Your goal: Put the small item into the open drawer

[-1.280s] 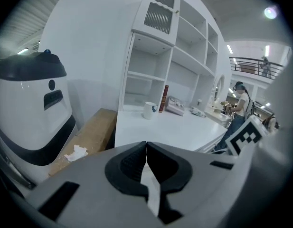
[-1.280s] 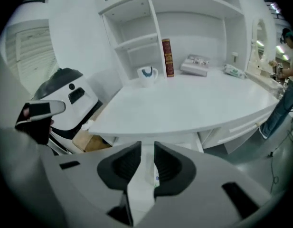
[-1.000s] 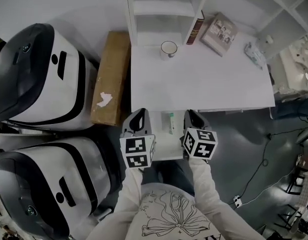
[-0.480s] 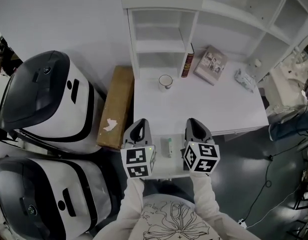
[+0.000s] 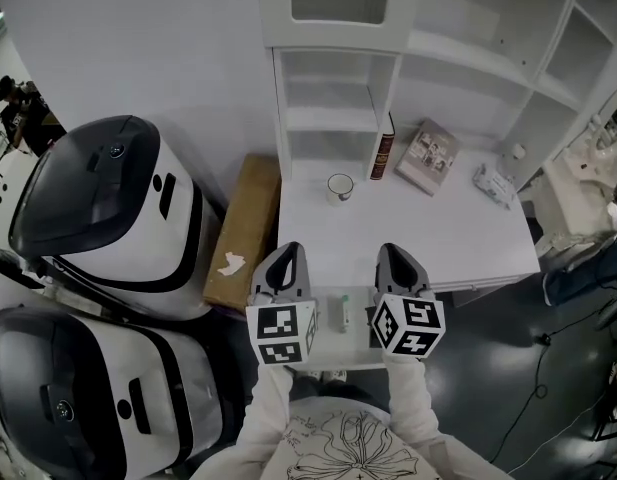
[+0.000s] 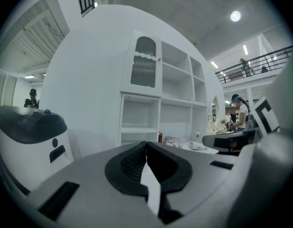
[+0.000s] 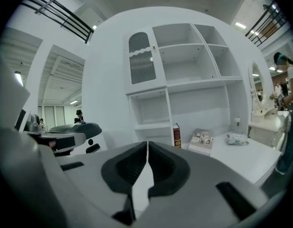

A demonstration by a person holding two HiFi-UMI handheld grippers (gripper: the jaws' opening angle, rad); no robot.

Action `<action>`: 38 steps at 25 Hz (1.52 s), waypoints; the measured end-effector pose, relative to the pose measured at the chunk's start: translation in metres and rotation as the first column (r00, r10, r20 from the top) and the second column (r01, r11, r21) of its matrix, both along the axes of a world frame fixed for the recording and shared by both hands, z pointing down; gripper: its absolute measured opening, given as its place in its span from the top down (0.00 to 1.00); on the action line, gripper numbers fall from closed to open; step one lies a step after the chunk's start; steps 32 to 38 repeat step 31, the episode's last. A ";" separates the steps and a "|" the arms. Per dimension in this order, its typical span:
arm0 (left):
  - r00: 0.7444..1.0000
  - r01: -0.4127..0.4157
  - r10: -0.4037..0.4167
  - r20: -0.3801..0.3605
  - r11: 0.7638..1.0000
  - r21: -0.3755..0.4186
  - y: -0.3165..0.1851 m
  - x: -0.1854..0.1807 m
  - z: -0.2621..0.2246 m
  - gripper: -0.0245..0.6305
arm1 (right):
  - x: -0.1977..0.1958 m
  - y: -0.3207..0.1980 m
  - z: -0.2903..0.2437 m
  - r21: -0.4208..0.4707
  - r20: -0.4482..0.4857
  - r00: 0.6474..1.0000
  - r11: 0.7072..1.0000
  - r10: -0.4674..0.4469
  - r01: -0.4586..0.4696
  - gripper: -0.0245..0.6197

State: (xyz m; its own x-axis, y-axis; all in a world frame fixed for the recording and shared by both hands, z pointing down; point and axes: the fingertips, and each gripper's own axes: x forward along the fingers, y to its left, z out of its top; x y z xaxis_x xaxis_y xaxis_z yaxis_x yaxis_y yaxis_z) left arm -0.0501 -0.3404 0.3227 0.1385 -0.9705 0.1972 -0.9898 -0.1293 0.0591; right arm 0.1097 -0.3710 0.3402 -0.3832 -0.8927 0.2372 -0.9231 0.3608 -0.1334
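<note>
No writing could be read anywhere. The red book had pale marks on its spine, too small to make out. The booklet near it showed small pictures on its cover, with any title illegible. The shirt bore a line-drawn flower and no legible words. The left cube and right cube carried black-and-white square code markers, which were patterns, not letters or numbers.

Beyond the left tongs and right tongs, the white counter carried a cup, an upright book, a flat book and a packet.
</note>
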 end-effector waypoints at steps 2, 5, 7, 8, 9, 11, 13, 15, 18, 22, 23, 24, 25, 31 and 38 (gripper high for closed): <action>1.000 0.003 -0.003 0.004 1.000 0.004 0.002 -0.002 -0.002 0.95 | -0.002 0.001 -0.002 0.007 0.002 1.000 1.000 -0.002 0.002 0.95; 1.000 0.006 -0.006 0.006 1.000 0.009 0.005 -0.004 -0.003 0.95 | -0.004 0.002 -0.003 0.009 0.002 1.000 1.000 -0.006 0.006 0.95; 1.000 0.006 -0.006 0.008 1.000 0.011 0.006 -0.004 -0.004 0.95 | -0.005 0.003 -0.003 0.012 0.002 1.000 1.000 -0.005 0.005 0.95; 1.000 0.005 -0.005 0.009 1.000 0.012 0.006 -0.004 -0.004 0.95 | -0.005 0.004 -0.003 0.015 0.003 1.000 1.000 -0.004 0.004 0.95; 1.000 0.004 -0.004 0.009 1.000 0.014 0.006 -0.003 -0.004 0.95 | -0.006 0.004 -0.004 0.018 0.002 1.000 1.000 -0.003 0.003 0.95; 1.000 0.001 -0.002 0.009 1.000 0.015 0.006 -0.003 -0.006 0.95 | -0.006 0.004 -0.007 0.029 -0.003 1.000 1.000 -0.001 0.001 0.95; 1.000 -0.001 0.001 0.009 1.000 0.015 0.006 -0.003 -0.007 0.95 | -0.008 0.004 -0.009 0.038 -0.006 1.000 0.999 -0.002 0.002 0.95; 1.000 -0.002 0.002 0.009 1.000 0.013 0.006 -0.002 -0.006 0.95 | -0.009 0.004 -0.010 0.040 -0.009 1.000 0.999 -0.004 0.005 0.95; 1.000 0.000 0.000 0.008 1.000 0.011 0.006 -0.002 -0.006 0.95 | -0.009 0.003 -0.011 0.041 -0.010 1.000 0.999 -0.007 0.008 0.95; 1.000 0.001 -0.001 0.010 1.000 0.011 0.005 -0.002 -0.005 0.95 | -0.010 0.002 -0.012 0.045 -0.011 1.000 0.999 -0.008 0.009 0.95; 1.000 0.002 -0.002 0.011 1.000 0.012 0.005 -0.002 -0.005 0.95 | -0.010 0.002 -0.012 0.046 -0.010 1.000 0.999 -0.009 0.010 0.95; 1.000 0.003 -0.003 0.012 1.000 0.013 0.005 -0.002 -0.005 0.95 | -0.011 0.002 -0.011 0.046 -0.009 1.000 0.999 -0.010 0.011 0.95; 1.000 0.004 -0.004 0.013 1.000 0.012 0.005 -0.003 -0.005 0.95 | -0.011 0.002 -0.011 0.045 -0.008 1.000 0.999 -0.012 0.012 0.95; 1.000 0.008 -0.009 0.017 1.000 0.012 0.005 -0.004 -0.006 0.95 | -0.015 0.000 -0.008 0.032 0.000 1.000 0.999 -0.025 0.025 0.95; 1.000 0.008 -0.009 0.017 1.000 0.012 0.005 -0.004 -0.006 0.95 | -0.015 0.000 -0.008 0.032 0.000 1.000 0.999 -0.025 0.025 0.95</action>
